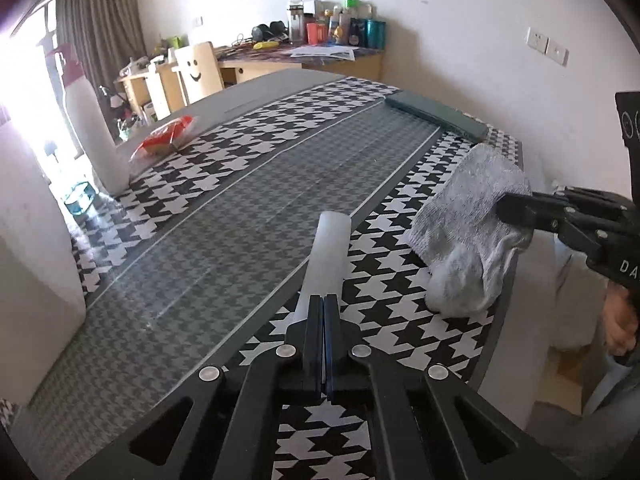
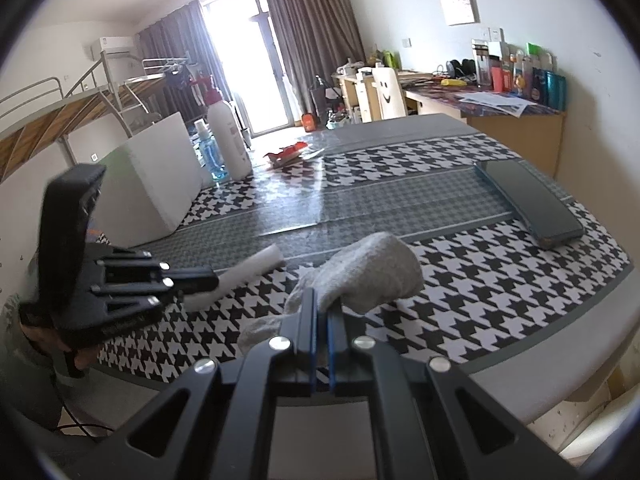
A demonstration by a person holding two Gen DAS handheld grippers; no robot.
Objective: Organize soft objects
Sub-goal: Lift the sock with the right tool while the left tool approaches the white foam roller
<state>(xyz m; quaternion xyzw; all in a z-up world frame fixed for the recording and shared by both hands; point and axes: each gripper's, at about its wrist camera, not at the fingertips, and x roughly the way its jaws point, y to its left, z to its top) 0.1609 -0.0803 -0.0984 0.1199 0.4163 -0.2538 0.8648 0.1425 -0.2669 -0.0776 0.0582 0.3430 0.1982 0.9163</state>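
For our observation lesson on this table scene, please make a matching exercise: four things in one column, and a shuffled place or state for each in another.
Things:
1. grey sock
2. white tube
3. dark phone
4. red packet

Places or states:
A. lies flat near the wall side
B. gripped by the right tongs
C. beside the tall white bottle
D. gripped by the left tongs

Pairs: 1-B, 2-D, 3-A, 4-C

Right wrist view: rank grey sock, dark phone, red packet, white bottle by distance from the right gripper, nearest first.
1. grey sock: pinched in the right gripper, at its tips.
2. dark phone: right side, mid-table.
3. white bottle and red packet: far side of the table, bottle left of the packet; too close to call.
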